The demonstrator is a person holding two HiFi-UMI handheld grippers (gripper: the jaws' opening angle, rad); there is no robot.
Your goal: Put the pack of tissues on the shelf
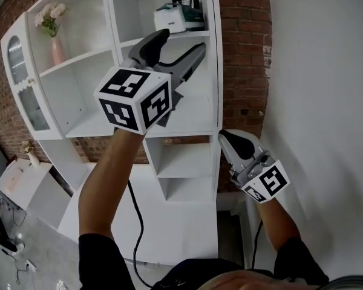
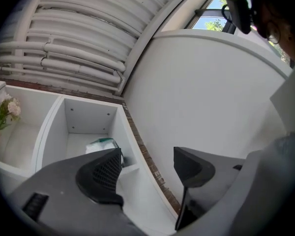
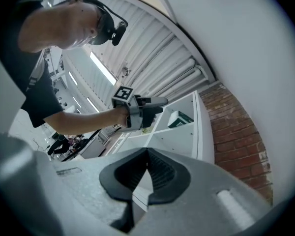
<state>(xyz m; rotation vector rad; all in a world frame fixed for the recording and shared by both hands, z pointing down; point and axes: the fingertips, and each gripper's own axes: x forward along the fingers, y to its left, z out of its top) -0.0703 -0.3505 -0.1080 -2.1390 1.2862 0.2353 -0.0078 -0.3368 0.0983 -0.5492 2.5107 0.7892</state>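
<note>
The pack of tissues (image 1: 180, 18), white with green print, lies in the top right compartment of the white shelf unit (image 1: 215, 89). My left gripper (image 1: 180, 44) is raised just below and in front of that compartment, open, with nothing between its fingers. In the left gripper view, the pack (image 2: 102, 145) shows past the left fingertip of the gripper (image 2: 147, 168). My right gripper (image 1: 228, 139) hangs lower, by the shelf's right side, shut and empty. The right gripper view shows the closed gripper (image 3: 147, 173), with the left gripper (image 3: 155, 104) and the pack (image 3: 178, 118) beyond.
A pink vase of flowers (image 1: 53, 32) stands in the upper left compartment. A brick wall (image 1: 245, 53) lies behind the unit and a white wall (image 1: 320, 101) is to the right. A glass-door cabinet (image 1: 24, 83) adjoins the unit's left side. A black cable (image 1: 136, 222) hangs down.
</note>
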